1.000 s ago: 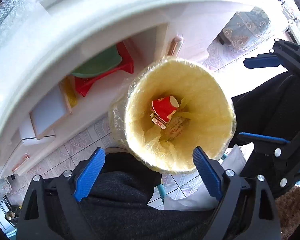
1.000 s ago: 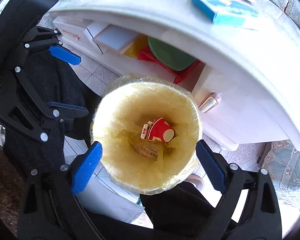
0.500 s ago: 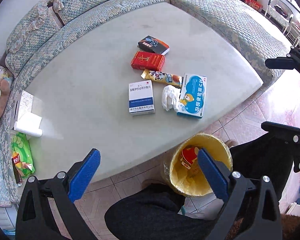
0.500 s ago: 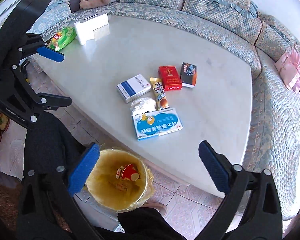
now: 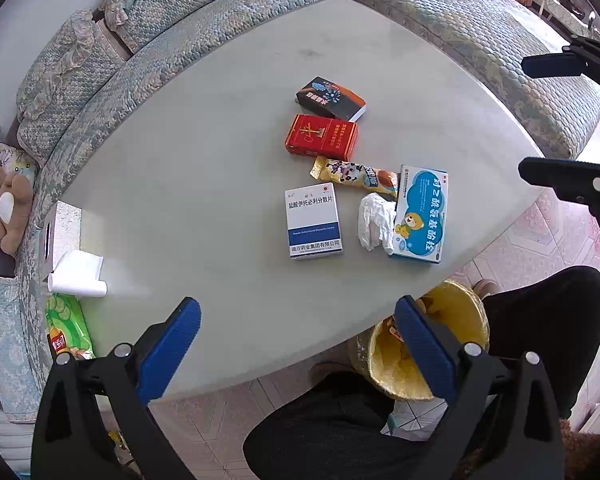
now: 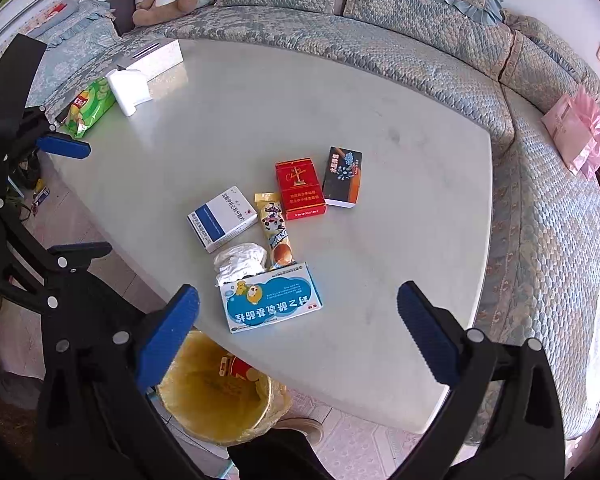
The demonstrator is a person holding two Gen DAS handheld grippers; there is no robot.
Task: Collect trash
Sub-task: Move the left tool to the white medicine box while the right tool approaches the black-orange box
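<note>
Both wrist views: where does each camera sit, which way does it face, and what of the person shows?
Left wrist: above the table's near edge, looking steeply down; open left gripper, dark-clothed legs, right gripper at the right edge.
Right wrist: above the same edge, looking down; open right gripper, left gripper at the left edge.
Shared: red box, crumpled tissue, blue bear box, yellow-lined bin.
</note>
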